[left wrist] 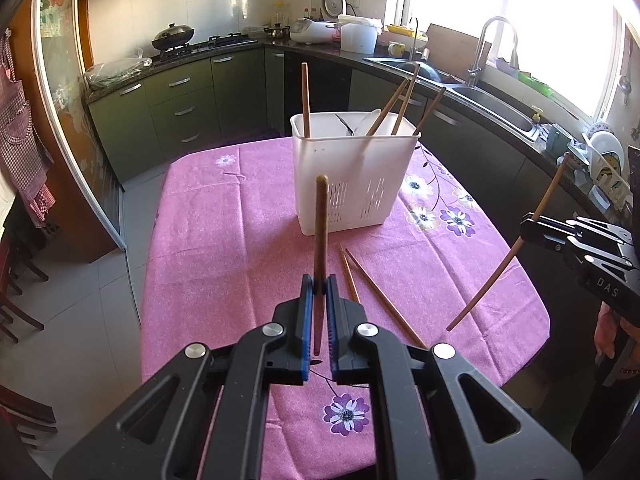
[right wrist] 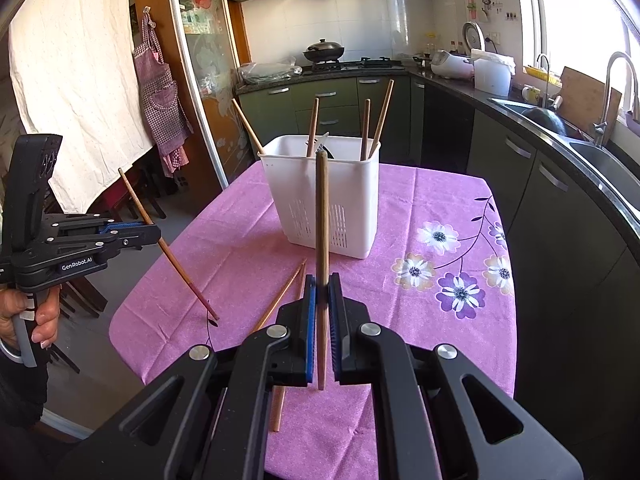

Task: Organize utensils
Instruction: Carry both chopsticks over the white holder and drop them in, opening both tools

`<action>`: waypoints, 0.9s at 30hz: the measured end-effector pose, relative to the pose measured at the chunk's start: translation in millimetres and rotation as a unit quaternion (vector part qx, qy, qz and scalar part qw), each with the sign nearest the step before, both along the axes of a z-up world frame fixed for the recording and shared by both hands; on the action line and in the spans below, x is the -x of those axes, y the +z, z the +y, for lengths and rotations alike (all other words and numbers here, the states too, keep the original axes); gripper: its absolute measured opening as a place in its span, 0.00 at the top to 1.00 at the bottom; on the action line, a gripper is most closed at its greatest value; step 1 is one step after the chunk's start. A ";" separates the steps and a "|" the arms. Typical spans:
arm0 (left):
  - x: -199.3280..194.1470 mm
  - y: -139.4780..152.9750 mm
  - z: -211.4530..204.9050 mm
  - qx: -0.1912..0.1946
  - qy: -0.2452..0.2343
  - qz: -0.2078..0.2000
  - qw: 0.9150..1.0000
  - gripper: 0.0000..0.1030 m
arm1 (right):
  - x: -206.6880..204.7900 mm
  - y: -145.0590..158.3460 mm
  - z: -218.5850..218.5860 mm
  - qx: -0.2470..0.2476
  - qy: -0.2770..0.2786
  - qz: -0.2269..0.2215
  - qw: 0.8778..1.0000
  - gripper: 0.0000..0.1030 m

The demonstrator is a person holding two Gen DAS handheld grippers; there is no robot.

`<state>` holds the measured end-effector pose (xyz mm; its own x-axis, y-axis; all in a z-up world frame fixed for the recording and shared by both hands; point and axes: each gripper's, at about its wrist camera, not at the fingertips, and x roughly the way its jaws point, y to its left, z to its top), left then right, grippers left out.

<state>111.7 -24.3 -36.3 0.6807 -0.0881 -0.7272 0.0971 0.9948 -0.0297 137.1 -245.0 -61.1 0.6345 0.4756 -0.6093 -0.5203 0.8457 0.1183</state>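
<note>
A white utensil basket (left wrist: 352, 184) (right wrist: 324, 204) stands on the pink floral table and holds several wooden chopsticks and a white spoon. My left gripper (left wrist: 319, 286) is shut on a brown chopstick (left wrist: 321, 220), held upright above the table; it also shows in the right wrist view (right wrist: 154, 236). My right gripper (right wrist: 322, 288) is shut on another chopstick (right wrist: 322, 216), upright; it shows at the right of the left wrist view (left wrist: 528, 228). Two loose chopsticks (left wrist: 372, 292) (right wrist: 286, 292) lie on the cloth in front of the basket.
The table's pink cloth (left wrist: 224, 240) (right wrist: 440, 320) hangs over its edges. Dark kitchen cabinets, a stove with a wok (left wrist: 173, 36) and a sink (left wrist: 492, 108) surround it. Chairs stand at the left (left wrist: 16, 300).
</note>
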 end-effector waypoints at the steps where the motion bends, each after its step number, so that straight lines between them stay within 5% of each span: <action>1: -0.3 1.4 -0.1 0.000 -0.001 -0.001 1.000 0.94 | 0.0 2.5 0.6 0.000 0.001 -0.002 1.000 0.93; 14: -9.5 59.3 -5.1 0.006 -0.021 -0.042 0.999 0.94 | -14.0 76.8 9.9 -0.024 0.011 -0.049 0.998 0.93; 27: -62.2 140.4 -23.5 0.005 -0.025 -0.137 0.990 0.94 | -90.1 157.2 20.1 -0.092 -0.018 -0.083 0.992 0.93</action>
